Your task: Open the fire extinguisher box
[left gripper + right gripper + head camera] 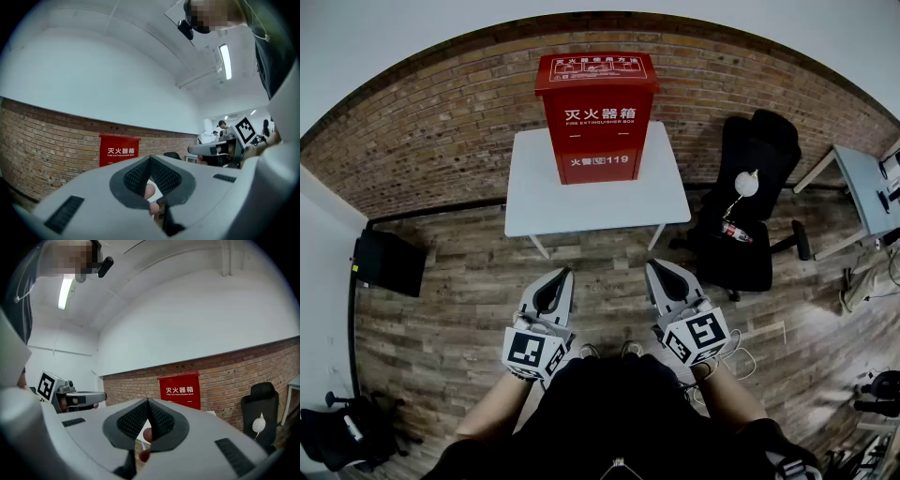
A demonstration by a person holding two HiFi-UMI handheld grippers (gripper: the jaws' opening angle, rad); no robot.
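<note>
A red fire extinguisher box (pixel 596 114) with white lettering stands upright on a white table (pixel 534 197) against the brick wall; its lid and front door are closed. It also shows far off as the red box (pixel 118 150) in the left gripper view and the red box (pixel 180 390) in the right gripper view. My left gripper (pixel 563 274) and right gripper (pixel 652 266) hover side by side over the wooden floor, well short of the table, pointing toward it. Both are shut with nothing between the jaws.
A black office chair (pixel 748 202) with a white ball and a bottle on it stands right of the table. A grey desk (pixel 870 187) is at the far right. A black case (pixel 387 262) lies by the left wall. Another black chair (pixel 337 436) sits lower left.
</note>
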